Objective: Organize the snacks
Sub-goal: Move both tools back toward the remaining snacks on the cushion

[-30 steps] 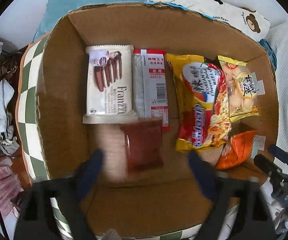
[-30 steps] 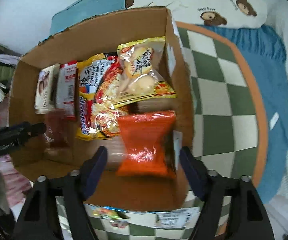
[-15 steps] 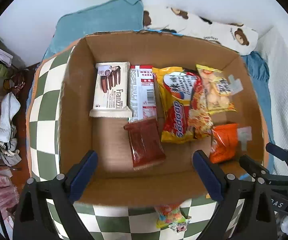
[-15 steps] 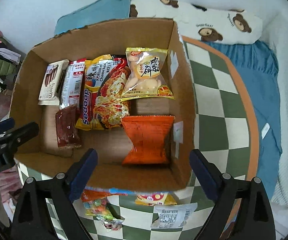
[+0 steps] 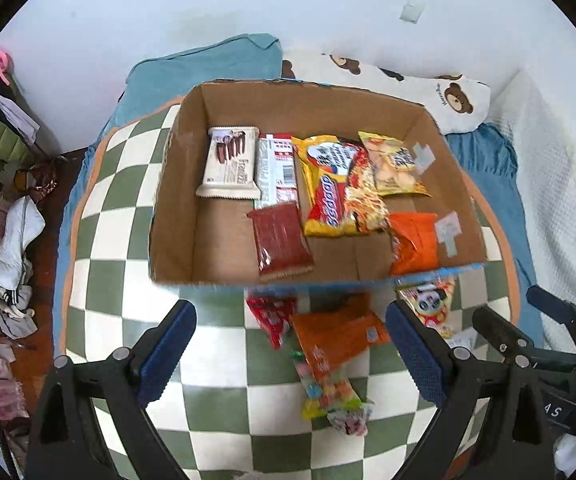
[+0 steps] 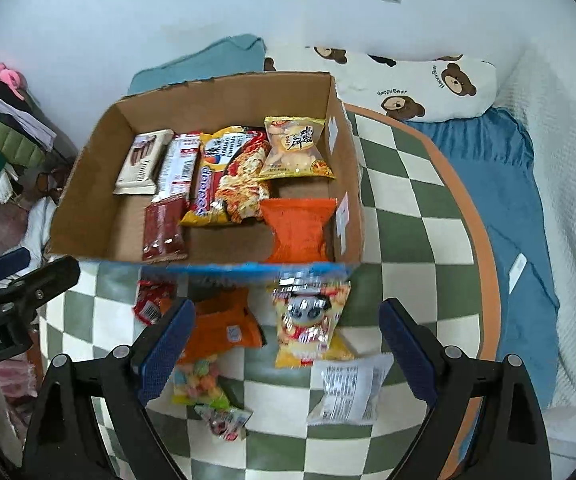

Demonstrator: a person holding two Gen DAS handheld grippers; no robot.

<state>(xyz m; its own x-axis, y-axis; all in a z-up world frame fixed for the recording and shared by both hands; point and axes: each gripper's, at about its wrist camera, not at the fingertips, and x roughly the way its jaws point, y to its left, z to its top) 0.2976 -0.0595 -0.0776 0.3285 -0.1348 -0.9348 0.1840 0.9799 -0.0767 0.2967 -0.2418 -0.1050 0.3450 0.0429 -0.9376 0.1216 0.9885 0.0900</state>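
Beside the cardboard box (image 6: pixel 87 184), loose snack packets (image 6: pixel 312 324) crowd the checkered mat (image 6: pixel 412 216).

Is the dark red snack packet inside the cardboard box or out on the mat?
Inside: dark red packet lies flat on the box floor.

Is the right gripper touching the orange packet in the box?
Apart. In the right wrist view the right gripper hangs open outside the box, over loose snacks on the checkered mat; the orange packet lies inside, beyond the near wall.
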